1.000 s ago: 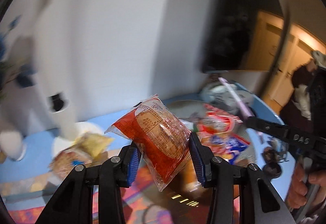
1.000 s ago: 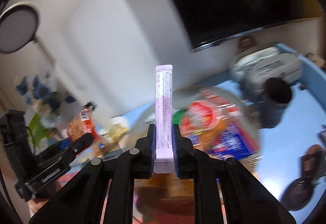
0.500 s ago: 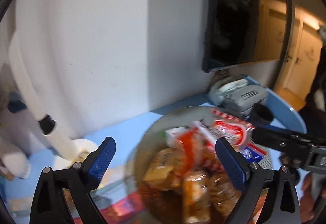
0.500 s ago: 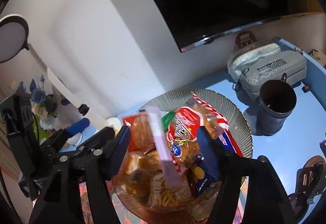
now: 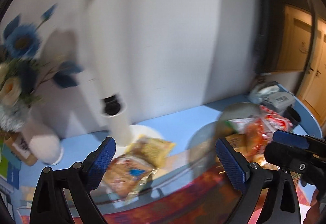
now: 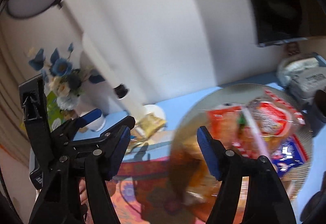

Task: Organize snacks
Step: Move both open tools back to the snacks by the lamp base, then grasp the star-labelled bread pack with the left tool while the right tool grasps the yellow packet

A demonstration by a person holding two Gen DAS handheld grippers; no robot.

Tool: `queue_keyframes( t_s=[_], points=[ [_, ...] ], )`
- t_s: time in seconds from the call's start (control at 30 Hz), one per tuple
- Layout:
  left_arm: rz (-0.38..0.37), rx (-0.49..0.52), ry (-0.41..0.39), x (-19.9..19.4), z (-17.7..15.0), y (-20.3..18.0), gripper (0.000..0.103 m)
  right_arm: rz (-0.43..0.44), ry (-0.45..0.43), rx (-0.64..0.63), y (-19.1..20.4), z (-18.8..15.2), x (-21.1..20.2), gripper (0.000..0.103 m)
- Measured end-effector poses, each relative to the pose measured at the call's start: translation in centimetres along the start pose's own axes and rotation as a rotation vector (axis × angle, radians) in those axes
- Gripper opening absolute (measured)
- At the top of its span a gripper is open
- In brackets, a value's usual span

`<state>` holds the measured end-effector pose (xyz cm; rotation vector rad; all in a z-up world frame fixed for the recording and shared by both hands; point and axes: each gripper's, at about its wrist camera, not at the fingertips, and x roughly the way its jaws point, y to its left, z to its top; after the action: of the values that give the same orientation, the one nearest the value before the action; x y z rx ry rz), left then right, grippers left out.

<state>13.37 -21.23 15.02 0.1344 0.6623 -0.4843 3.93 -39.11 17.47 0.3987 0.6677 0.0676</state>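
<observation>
While both my grippers, left [image 5: 164,160] and right [image 6: 164,152], gape empty, I count two snack packs [image 5: 140,160] loose on the blue table [image 5: 175,122], and the plate [image 6: 195,110] holds a heap (too blurred to count).

The left tool [image 5: 165,161] has matte black plastic arms with triangular cut-outs, silver pivot screws, and blue, finely knurled pads [image 5: 102,160]. The right tool [image 6: 163,154] is built alike: black frame, silver screws, blue pads [image 6: 208,155]. White lettering on its neighbour's body is too blurred to read.
</observation>
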Motion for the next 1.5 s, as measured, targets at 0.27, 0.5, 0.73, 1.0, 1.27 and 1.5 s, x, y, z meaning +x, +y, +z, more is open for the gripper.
queue_keyframes(
  t_s=[0.27,0.5,0.73,1.0,1.27,1.5],
  points=[
    [0.001,-0.182,0.096,2.2,-2.1,11.0,0.097,0.066,0.068,-0.059,5.5,-2.3,6.1,0.068],
    [-0.06,-0.261,0.146,4.8,-6.2,12.8,0.097,0.047,0.078,-0.022,6.3,-5.8,11.9,0.068],
    [-0.118,-0.246,0.18,8.0,-8.3,10.8,0.097,-0.012,0.06,0.155,4.3,-3.0,17.4,0.073],
    [-0.124,-0.244,0.168,10.3,-9.3,9.8,0.098,-0.114,0.044,0.114,2.3,-4.3,22.4,0.08],
    [-0.11,-0.235,0.15,9.8,-9.5,9.3,0.098,-0.037,0.029,0.142,1.8,-4.6,22.3,0.08],
    [-0.108,-0.228,0.135,9.9,-9.2,9.2,0.091,-0.038,0.018,0.137,1.6,-5.0,22.0,0.076]
  ],
)
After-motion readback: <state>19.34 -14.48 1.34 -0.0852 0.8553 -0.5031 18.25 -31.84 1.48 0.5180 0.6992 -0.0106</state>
